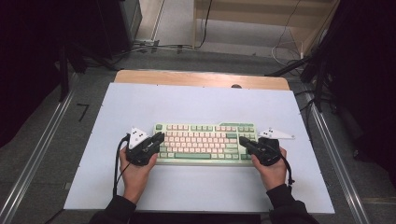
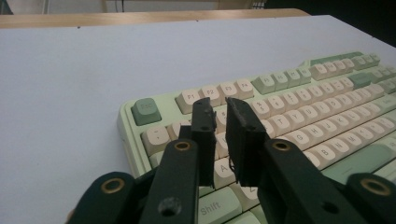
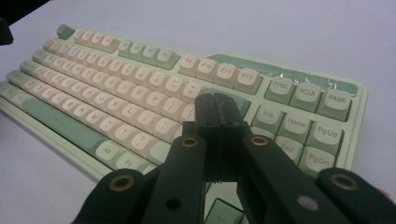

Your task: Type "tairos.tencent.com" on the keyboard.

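Observation:
A mint-green keyboard (image 1: 205, 142) with cream and green keys lies on the white mat, in front of the person. My left gripper (image 1: 160, 136) hovers over the keyboard's left end (image 2: 154, 135). Its jaws (image 2: 219, 107) stand almost together, with a thin slit and nothing between them, above the letter keys near the Shift key. My right gripper (image 1: 243, 140) is over the keyboard's right end (image 3: 299, 121). Its pads (image 3: 216, 105) are pressed flat together and empty, just above the keys left of the Ins and Home block. A hand holds each gripper.
The white mat (image 1: 196, 102) covers most of a wooden table (image 1: 201, 78), with bare mat behind and on both sides of the keyboard. Metal rails (image 1: 42, 144) run along both sides of the table. Cables (image 1: 154, 46) lie on the floor beyond it.

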Demonstrator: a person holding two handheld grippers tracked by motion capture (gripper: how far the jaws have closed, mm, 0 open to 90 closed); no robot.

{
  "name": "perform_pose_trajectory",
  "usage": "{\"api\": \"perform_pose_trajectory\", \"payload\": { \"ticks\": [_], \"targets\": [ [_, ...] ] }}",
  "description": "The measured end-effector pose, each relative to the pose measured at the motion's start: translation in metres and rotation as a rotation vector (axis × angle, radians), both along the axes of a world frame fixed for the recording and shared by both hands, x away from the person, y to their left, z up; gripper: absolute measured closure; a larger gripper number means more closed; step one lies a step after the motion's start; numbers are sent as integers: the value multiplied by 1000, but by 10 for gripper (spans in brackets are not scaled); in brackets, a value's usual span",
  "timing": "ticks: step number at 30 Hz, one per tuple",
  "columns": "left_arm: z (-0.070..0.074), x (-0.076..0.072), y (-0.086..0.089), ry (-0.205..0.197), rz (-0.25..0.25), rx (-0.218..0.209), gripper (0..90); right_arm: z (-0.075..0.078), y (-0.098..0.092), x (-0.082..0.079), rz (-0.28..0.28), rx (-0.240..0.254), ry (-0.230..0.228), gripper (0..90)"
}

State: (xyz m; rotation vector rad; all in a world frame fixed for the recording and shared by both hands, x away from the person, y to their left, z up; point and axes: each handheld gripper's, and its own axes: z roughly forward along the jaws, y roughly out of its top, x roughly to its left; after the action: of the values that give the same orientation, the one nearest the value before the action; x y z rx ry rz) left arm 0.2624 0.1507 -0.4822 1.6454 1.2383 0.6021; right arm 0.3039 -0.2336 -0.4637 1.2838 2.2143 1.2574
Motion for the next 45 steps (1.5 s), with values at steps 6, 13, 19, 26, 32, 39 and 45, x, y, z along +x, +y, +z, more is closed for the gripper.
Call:
{"api": "perform_pose_trajectory", "payload": {
  "ticks": [6,13,19,26,32,39,45],
  "targets": [
    [1,0,-1,7,-9,-5,900,4,-1,-1,-8,17,-11,884],
    [0,2,-4,17,-18,-3,900,5,-4,-2,8,37,-18,884],
    [0,2,-6,19,-25,4,900,0,3,-1,47,10,-5,883],
    [-2,4,-7,34,-35,-2,900,-3,4,-1,41,-9,-5,883],
    [-4,8,-13,49,-47,-3,900,-4,4,-1,40,-10,-1,883],
    [-7,17,-26,71,-73,-10,900,-4,5,-1,42,-9,2,882],
    [-9,23,-37,91,-97,-13,900,-4,5,-1,43,-11,0,883]
  ]
}}
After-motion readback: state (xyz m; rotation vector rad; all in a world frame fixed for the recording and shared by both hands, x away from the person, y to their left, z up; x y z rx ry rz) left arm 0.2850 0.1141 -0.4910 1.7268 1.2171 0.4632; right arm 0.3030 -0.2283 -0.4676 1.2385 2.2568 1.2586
